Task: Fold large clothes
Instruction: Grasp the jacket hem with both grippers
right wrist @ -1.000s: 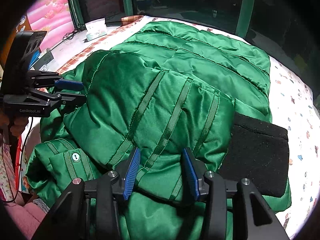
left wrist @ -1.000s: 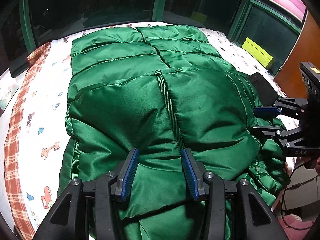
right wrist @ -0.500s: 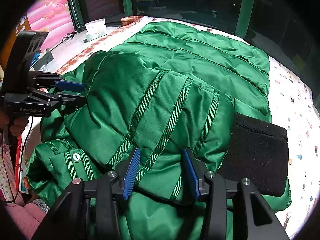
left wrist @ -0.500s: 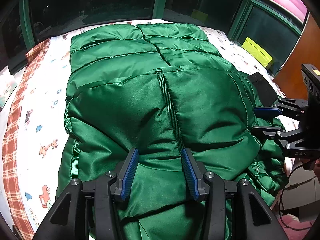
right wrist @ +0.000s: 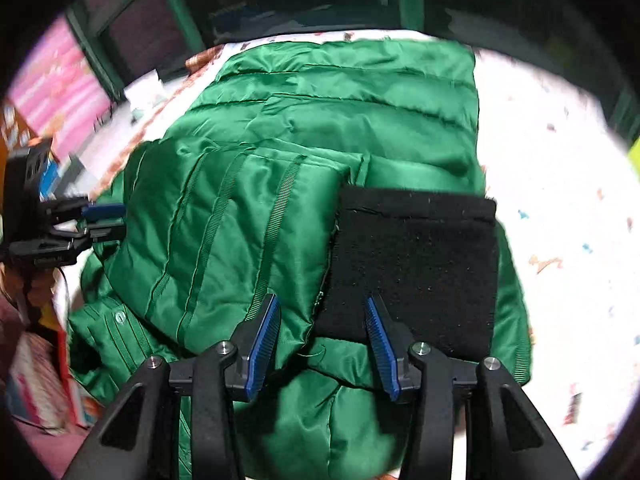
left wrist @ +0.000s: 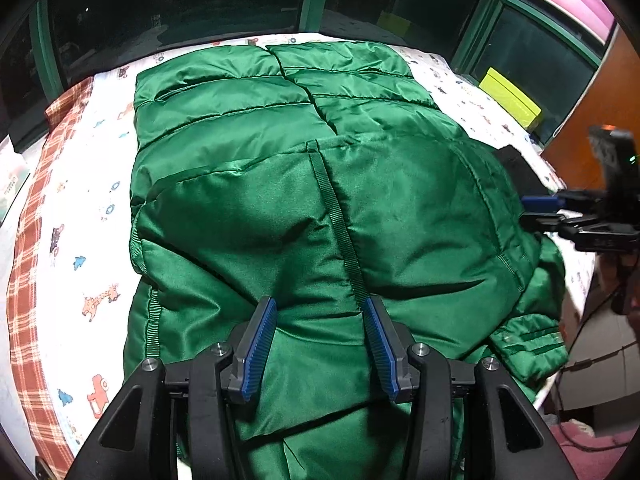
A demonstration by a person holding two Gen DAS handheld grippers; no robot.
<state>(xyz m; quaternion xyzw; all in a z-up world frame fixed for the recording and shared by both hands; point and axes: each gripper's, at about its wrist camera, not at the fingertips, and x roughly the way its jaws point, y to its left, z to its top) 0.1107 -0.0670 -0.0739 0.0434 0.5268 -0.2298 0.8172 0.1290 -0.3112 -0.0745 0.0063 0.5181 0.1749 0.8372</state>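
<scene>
Glossy green quilted jacket [left wrist: 280, 200] lying on a cartoon-print bedsheet [left wrist: 80, 240], sleeves folded over its body, one black knit cuff [right wrist: 416, 264] exposed. Left gripper [left wrist: 318, 336] and right gripper [right wrist: 320, 332]: jaws parted, holding nothing.

Each gripper, the left gripper [left wrist: 318, 310] and the right gripper [right wrist: 322, 308], was matte black moulded plastic with angular cut-out arms. Ribbed blue pads [left wrist: 260, 346] lined the inner faces of its fingers. Round silver screws [left wrist: 414, 349] marked the pivots. Pale lettering, too blurred to read, ran along one side.
</scene>
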